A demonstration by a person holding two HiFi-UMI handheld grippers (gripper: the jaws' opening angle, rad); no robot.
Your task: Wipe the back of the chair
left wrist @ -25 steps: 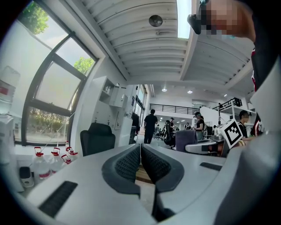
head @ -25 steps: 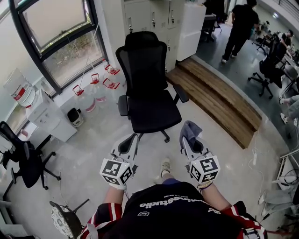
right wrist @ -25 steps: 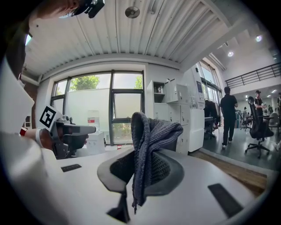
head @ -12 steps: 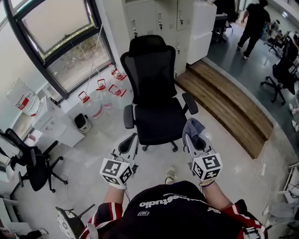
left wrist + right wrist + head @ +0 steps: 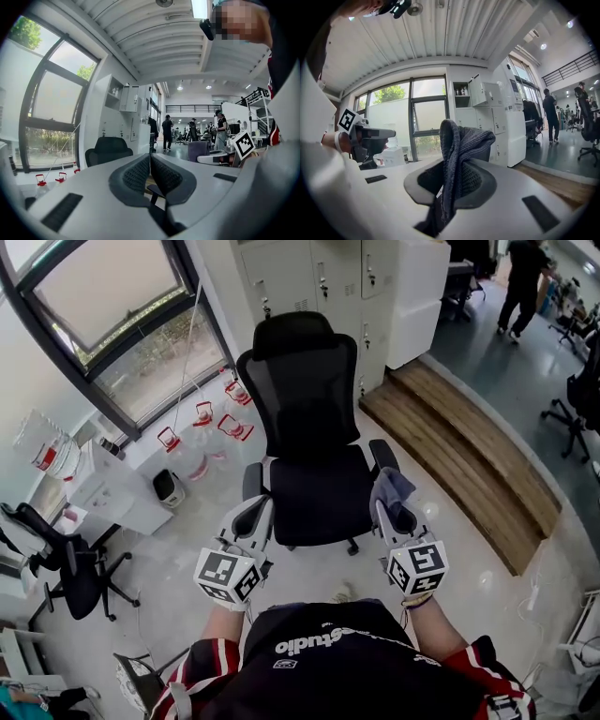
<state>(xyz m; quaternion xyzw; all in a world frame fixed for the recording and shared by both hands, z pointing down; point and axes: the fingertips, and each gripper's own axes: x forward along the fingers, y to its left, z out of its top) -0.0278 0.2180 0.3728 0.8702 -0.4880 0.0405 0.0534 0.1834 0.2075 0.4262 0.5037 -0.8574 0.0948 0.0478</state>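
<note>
The left hand-held gripper [image 5: 254, 514] is held low in front of the person, its jaws pressed together with nothing between them [image 5: 150, 165]. Ahead of it, between both tools, stands the black mesh office chair [image 5: 300, 395], seat facing the person and its tall back upright toward the white lockers [image 5: 309, 277]. The right hand-held gripper [image 5: 395, 512] is clamped on a grey cloth [image 5: 388, 486], which bunches up above the jaws [image 5: 457, 145]. Neither tool touches the chair's back.
</note>
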